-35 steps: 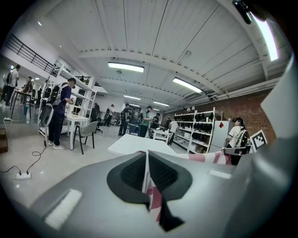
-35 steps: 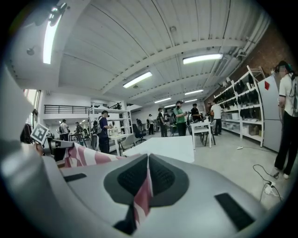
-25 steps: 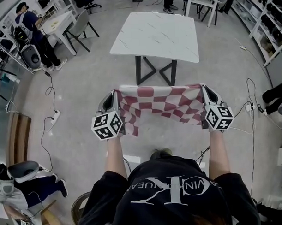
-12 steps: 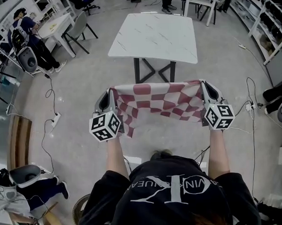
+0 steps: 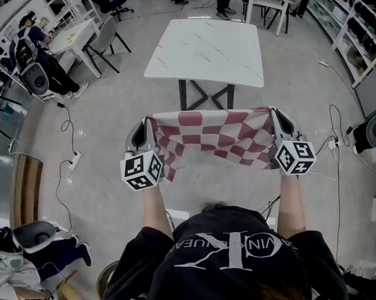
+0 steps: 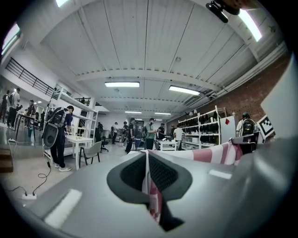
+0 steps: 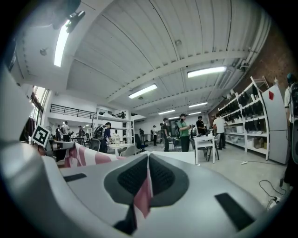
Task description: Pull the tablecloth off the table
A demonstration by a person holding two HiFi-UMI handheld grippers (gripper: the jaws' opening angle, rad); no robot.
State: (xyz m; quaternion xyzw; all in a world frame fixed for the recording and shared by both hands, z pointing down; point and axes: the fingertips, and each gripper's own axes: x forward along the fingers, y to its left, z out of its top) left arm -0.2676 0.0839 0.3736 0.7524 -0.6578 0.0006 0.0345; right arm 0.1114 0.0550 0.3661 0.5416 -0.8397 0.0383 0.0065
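Both ends are clamped. My left gripper and right gripper each have their jaws shut on a top corner of the tablecloth. The red-and-white checked cloth hangs stretched between them in the air, off the table, which stands just beyond it with a white marbled top and black legs.

Room:
- grey concrete floor
- shelving racks on the right
- second white table with a chair at far left
- power strip on the floor

The cloth hides the foot of the table legs. The marker cubes hide my hands.
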